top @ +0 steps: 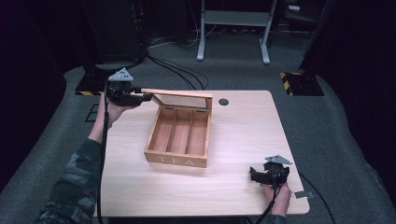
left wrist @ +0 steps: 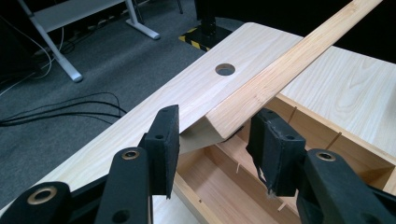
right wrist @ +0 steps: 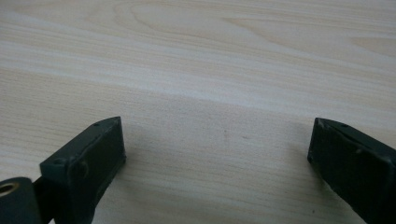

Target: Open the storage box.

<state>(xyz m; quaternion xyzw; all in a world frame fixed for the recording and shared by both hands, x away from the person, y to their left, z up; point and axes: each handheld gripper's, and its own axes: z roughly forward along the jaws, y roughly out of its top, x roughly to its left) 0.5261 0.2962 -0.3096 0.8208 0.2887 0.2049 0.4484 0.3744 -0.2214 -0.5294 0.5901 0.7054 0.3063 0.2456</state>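
The left gripper (left wrist: 212, 140) has its jaws parted around the corner of the raised lid (top: 180, 97) without clamping it. The tea box (top: 180, 135) sits below it. The right gripper (top: 270, 176) rests wide open, holding nothing, on the table (top: 243, 135).

Black two-jaw left gripper (left wrist: 212, 140) rising from the bottom edge, jaws parted around the corner of a raised pale wooden lid (left wrist: 280, 70). Below, open wooden compartment box (left wrist: 224, 182). Beyond, light wood table (left wrist: 196, 88) with round hole (left wrist: 225, 69); grey carpet far left.

Light wooden table (top: 243, 140) (cable hole (top: 223, 101)), open tea box (top: 179, 135) on it
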